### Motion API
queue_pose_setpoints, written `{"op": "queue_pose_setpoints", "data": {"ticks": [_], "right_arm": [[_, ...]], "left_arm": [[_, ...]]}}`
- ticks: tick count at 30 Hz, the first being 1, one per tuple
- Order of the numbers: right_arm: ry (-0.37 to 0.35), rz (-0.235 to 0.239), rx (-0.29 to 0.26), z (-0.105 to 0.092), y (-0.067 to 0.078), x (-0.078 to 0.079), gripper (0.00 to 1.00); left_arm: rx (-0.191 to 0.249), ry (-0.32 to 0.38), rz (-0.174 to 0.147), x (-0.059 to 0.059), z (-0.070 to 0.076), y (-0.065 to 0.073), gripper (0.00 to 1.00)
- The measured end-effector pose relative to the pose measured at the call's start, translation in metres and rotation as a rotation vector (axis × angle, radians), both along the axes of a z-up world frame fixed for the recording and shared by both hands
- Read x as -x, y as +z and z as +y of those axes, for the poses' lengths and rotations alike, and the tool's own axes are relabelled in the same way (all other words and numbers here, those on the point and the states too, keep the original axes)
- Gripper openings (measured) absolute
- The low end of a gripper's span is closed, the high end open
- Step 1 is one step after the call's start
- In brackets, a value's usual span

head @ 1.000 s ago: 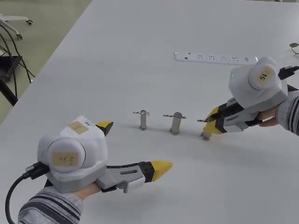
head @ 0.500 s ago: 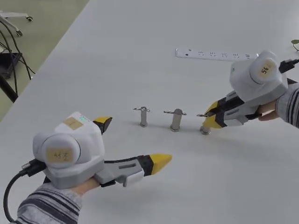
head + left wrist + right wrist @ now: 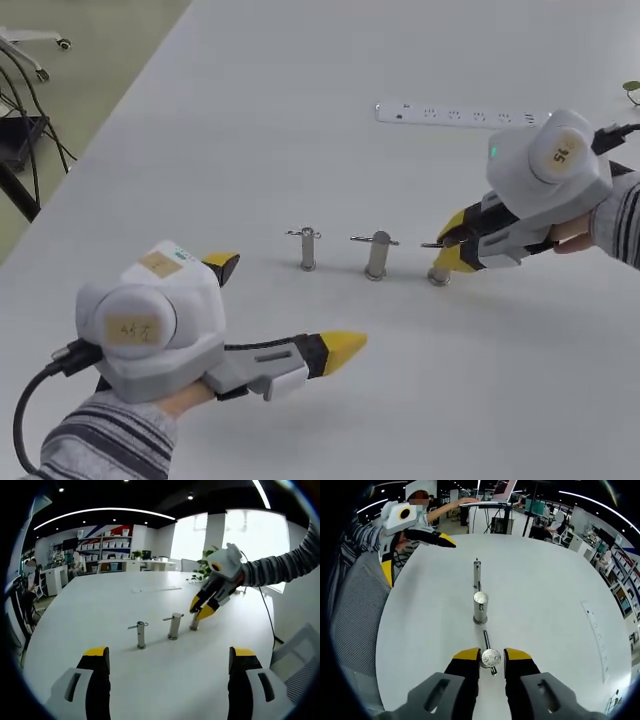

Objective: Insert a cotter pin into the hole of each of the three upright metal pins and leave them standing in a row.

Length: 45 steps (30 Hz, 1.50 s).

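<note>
Underneath everything, a broad white surface (image 3: 300,120).

On the near left, above it, the left hand-held gripper (image 3: 285,305). Released, yellow-tipped jaws spread wide, nothing between them. Aimed toward the row of pins and well apart from it.

On the right, the right hand-held gripper (image 3: 448,252), down at the right end of the row. Yellow tips set close on either side of the head of the right metal pin (image 3: 490,657), narrowed almost to the width of that head in the right gripper view. Whether actually clenched on the head or on the cotter pin there, cannot tell.

Toward the far side, a long white power strip (image 3: 462,117), lying flat, well apart from the row.

Near the middle of the surface, three metal pins upright in a straight line. Beside the right one, the middle metal pin (image 3: 377,260), then the left metal pin (image 3: 308,255), each on its own base and apart from its neighbour.

Through the top of the left metal pin, a first cotter pin (image 3: 302,234), lying crosswise. Through the top of the middle metal pin, a second cotter pin (image 3: 373,241), likewise crosswise. At the head of the right metal pin, a third cotter pin (image 3: 485,640), one end pointing toward the middle metal pin, the other end between the jaw tips.
</note>
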State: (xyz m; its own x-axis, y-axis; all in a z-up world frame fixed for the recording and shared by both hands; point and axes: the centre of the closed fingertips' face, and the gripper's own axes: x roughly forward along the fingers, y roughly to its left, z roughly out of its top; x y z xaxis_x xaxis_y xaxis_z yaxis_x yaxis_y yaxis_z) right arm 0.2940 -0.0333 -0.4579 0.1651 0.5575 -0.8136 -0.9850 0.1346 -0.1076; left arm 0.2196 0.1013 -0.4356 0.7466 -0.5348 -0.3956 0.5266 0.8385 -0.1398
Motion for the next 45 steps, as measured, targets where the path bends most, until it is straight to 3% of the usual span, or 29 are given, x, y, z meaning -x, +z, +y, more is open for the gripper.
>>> {"op": "queue_pose_setpoints", "data": {"ticks": [10, 14, 19, 21, 23, 30, 35, 39, 45], "right_arm": [[-0.157, -0.004, -0.091, -0.003, 0.017, 0.006, 0.29], [-0.242, 0.006, -0.158, -0.007, 0.022, 0.011, 0.38], [-0.336, 0.010, -0.214, -0.014, 0.026, 0.017, 0.46], [-0.380, -0.014, -0.237, -0.017, 0.029, 0.016, 0.53], [-0.429, 0.000, -0.254, -0.021, 0.029, 0.019, 0.59], [-0.511, 0.013, -0.322, -0.022, 0.032, 0.033, 0.68], [-0.603, 0.045, -0.395, -0.020, 0.035, 0.044, 0.73], [-0.619, 0.064, -0.429, -0.017, 0.035, 0.054, 0.74], [-0.649, 0.026, -0.432, -0.019, 0.034, 0.058, 0.74]], "left_arm": [[-0.017, 0.000, -0.008, -0.001, 0.002, 0.004, 0.98], [-0.041, -0.012, -0.003, 0.000, 0.001, 0.003, 0.98], [-0.041, -0.030, -0.002, 0.001, -0.003, 0.004, 0.99], [-0.040, -0.030, -0.003, 0.000, -0.004, 0.005, 0.99], [-0.023, -0.024, -0.005, -0.001, -0.005, 0.008, 0.99], [-0.018, -0.011, -0.012, -0.001, -0.003, 0.014, 0.99], [-0.027, 0.005, -0.013, 0.000, 0.001, 0.015, 0.98], [-0.032, 0.016, -0.019, 0.000, 0.005, 0.017, 0.98], [-0.039, 0.032, -0.014, 0.000, 0.010, 0.018, 0.98]]}}
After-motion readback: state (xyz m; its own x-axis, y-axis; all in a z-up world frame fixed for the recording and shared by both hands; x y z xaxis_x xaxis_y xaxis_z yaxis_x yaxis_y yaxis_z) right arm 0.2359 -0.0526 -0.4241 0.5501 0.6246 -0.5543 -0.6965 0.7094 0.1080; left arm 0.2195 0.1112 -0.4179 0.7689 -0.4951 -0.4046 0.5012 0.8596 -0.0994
